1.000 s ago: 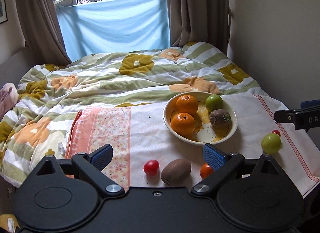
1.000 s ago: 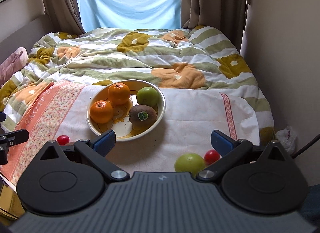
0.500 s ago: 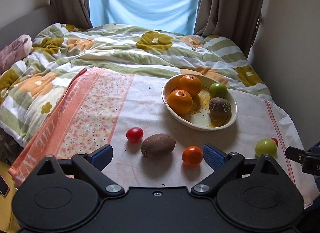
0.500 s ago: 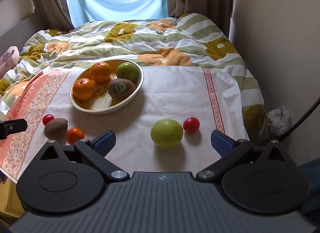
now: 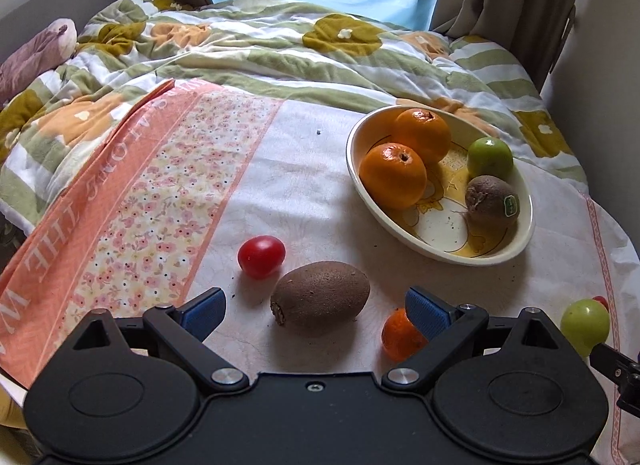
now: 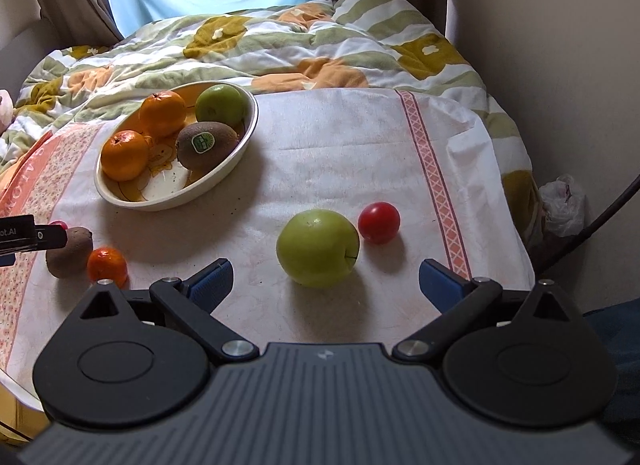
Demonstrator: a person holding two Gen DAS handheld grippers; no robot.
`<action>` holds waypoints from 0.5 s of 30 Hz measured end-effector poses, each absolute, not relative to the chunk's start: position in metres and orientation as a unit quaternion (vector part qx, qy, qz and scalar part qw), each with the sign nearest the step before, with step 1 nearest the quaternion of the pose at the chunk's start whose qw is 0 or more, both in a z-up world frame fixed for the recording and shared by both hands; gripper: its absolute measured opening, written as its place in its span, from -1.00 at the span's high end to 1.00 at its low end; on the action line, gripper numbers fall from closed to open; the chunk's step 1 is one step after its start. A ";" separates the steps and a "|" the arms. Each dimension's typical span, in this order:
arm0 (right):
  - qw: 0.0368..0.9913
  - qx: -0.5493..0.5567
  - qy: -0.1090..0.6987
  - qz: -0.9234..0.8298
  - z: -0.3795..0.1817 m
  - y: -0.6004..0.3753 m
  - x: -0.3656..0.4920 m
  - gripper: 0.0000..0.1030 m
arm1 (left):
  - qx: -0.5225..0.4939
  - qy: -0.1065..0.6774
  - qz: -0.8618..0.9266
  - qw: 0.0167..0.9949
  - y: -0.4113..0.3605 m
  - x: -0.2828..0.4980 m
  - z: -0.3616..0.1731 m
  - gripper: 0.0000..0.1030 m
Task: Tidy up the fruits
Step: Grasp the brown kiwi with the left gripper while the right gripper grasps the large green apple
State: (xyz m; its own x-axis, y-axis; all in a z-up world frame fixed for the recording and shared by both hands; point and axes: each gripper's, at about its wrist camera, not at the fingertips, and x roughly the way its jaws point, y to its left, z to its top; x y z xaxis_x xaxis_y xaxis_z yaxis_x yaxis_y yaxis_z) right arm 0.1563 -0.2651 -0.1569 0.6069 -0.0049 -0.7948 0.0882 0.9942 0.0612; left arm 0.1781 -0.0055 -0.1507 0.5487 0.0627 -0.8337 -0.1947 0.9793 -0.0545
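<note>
A cream bowl [image 5: 516, 253] [image 6: 224, 181] on the white cloth holds two oranges [image 5: 394, 175], a green apple [image 5: 490, 157] and a stickered kiwi [image 5: 492, 201]. Loose on the cloth lie a brown kiwi [image 5: 320, 299], a red tomato [image 5: 261, 256] and a small orange [image 5: 398, 339]. My left gripper [image 5: 316, 311] is open, its fingers astride the kiwi just in front. In the right wrist view a large green apple [image 6: 318, 247] and a red tomato [image 6: 379, 222] lie ahead of my open right gripper [image 6: 326, 285].
The cloth has an orange floral band [image 5: 132, 221] at left and lies on a bed with a striped quilt [image 5: 260, 49]. A wall [image 6: 560, 65] runs along the right, with a plastic bag [image 6: 562, 205] and a black cable [image 6: 592, 229] beside the bed.
Both grippers have dropped lower and closer to the cloth. The loose kiwi now lies between my left fingers' line; the big green apple is nearer my right gripper.
</note>
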 end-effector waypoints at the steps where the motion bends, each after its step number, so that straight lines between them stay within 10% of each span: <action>1: 0.893 0.050 0.446 -0.026 -0.160 -0.264 0.161 -1.00 | -0.078 0.473 0.075 0.874 -0.004 0.181 -0.153 -0.91; 15: 0.880 0.053 0.470 -0.028 -0.182 -0.257 0.191 -1.00 | -0.092 0.503 0.095 0.854 -0.005 0.209 -0.179 -0.69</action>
